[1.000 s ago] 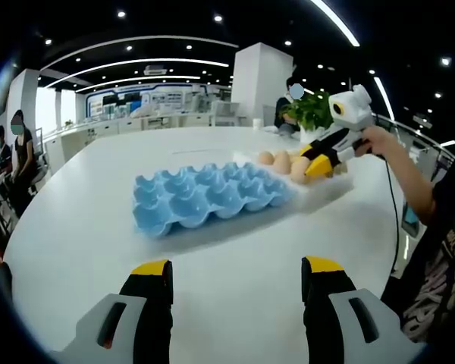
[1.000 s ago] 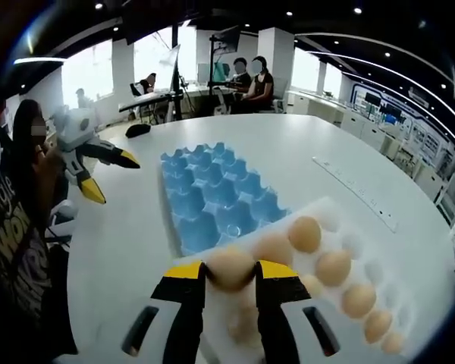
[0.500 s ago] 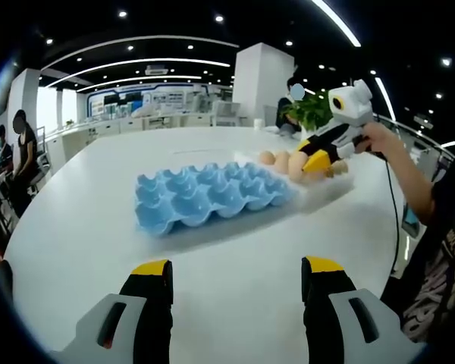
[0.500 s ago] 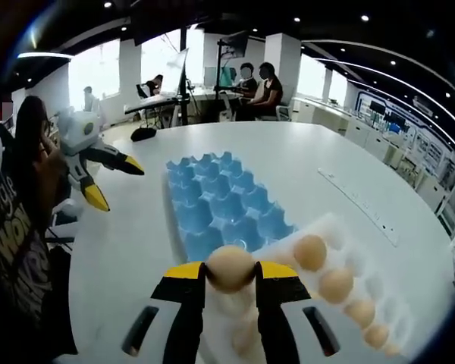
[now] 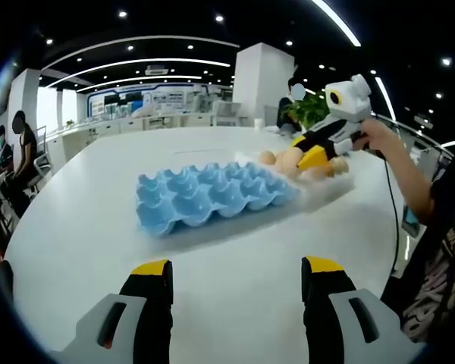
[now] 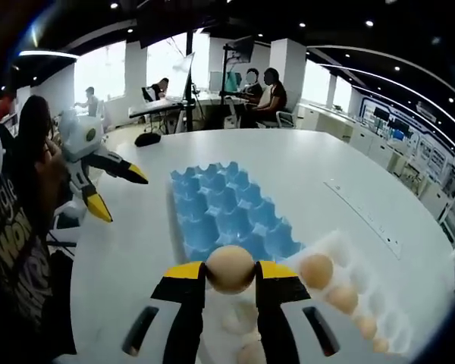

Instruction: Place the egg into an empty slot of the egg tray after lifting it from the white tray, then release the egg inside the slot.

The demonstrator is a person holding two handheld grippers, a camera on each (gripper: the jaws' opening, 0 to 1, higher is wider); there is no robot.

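My right gripper is shut on a tan egg, held above the near end of the white tray. Several more eggs lie in that tray. The blue egg tray sits just beyond, its slots bare. In the left gripper view the right gripper holds the egg above the white tray, right of the blue egg tray. My left gripper stands open over the white table, near of the blue tray, with nothing between its jaws. It shows in the right gripper view as well.
A large round white table carries both trays. A person's hand and sleeve hold the right gripper. A ruler-like strip lies on the table to the right. People sit at desks far behind; a potted plant stands beyond the table.
The right gripper has lifted the egg up off the white tray and moved it a little toward the blue egg tray. The left gripper has stayed still and open.
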